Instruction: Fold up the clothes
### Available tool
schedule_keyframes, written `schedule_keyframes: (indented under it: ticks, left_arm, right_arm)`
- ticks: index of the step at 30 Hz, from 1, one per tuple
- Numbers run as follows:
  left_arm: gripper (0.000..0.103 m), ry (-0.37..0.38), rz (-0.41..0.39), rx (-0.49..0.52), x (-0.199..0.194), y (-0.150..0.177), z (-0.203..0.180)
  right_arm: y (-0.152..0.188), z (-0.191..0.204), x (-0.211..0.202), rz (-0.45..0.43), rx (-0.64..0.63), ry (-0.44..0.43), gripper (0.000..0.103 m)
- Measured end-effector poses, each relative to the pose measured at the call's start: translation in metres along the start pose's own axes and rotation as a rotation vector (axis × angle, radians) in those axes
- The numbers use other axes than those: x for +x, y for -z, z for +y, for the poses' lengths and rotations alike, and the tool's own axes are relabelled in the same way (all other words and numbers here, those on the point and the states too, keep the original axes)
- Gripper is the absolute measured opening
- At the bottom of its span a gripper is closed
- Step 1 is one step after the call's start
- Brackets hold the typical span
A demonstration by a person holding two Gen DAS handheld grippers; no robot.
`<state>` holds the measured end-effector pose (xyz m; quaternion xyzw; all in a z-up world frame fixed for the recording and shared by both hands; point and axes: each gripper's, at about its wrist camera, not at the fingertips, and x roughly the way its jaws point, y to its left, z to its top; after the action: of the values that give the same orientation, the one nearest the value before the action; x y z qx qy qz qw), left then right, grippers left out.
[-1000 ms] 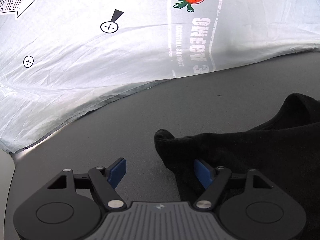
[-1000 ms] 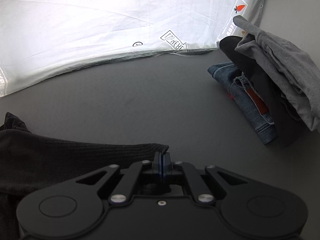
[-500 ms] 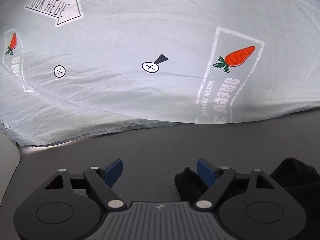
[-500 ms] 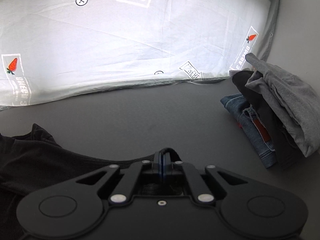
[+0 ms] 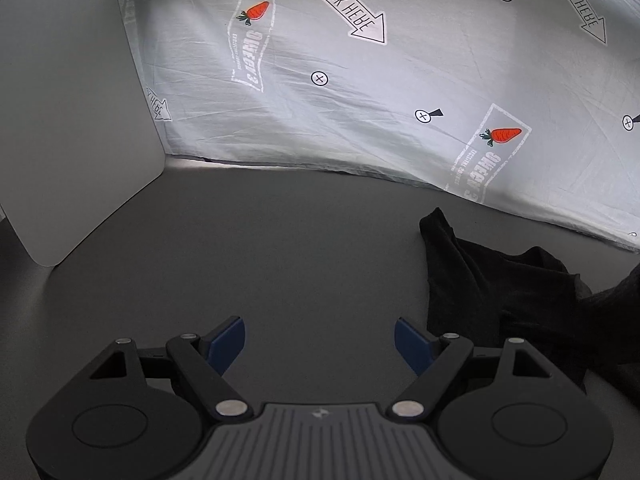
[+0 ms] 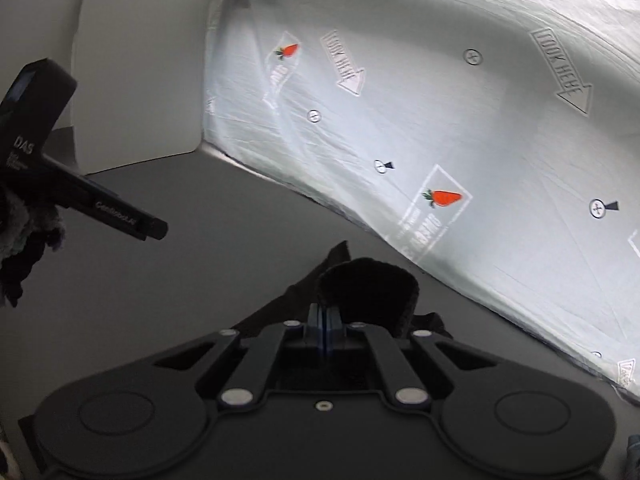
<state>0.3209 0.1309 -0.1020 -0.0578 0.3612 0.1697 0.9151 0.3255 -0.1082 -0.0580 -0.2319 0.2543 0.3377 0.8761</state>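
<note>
- A pale grey rounded panel stands upright at the far left on the dark grey matte tabletop, its corner meeting the backdrop.
- A white wrinkled backdrop sheet, printed with orange carrots, arrows and crossed circles, runs behind the table from the panel off to the right.
- The left gripper hovers over bare tabletop, its blue-padded fingers spread wide with nothing between them.
- The black knitted garment lies crumpled on the table just right of that gripper's right finger, one pointed corner reaching towards the sheet.
- In the right wrist view, the left gripper's black body shows at the left edge.
- The right gripper is clenched, blue pads pressed together on a fold of the black garment, which bulges up just beyond the fingertips while the rest trails onto the table.
</note>
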Motion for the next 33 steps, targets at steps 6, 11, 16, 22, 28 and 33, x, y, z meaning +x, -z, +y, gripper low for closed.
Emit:
schedule_keyframes:
  ticks: [6,11,16,22,28,33]
  left_arm:
    - [0.083,-0.052,0.039,0.023,-0.031,0.046,0.025]
    - [0.083,-0.045,0.114,0.060,-0.031,0.077,0.026]
    - [0.083,0.013,0.149,0.124,-0.032,0.093,0.014]
    - [0.083,0.112,0.170,0.233,-0.025,0.103,-0.023]
    - [0.096,0.282,0.118,0.320,-0.032,0.101,-0.066]
    - [0.099,0.328,0.148,0.328,-0.030,0.097,-0.113]
  right_arm:
    - [0.042,0.122,-0.011,0.119,-0.254,-0.259,0.002]
    - [0.070,0.163,-0.001,0.254,-0.226,-0.326,0.021]
    - [0.072,0.169,-0.009,0.279,-0.137,-0.304,0.039]
    - [0.079,0.145,-0.019,0.337,0.114,-0.172,0.050]
    - [0.107,0.097,-0.049,0.368,0.344,0.029,0.074]
    - [0.147,0.032,-0.069,0.338,0.631,0.207,0.083]
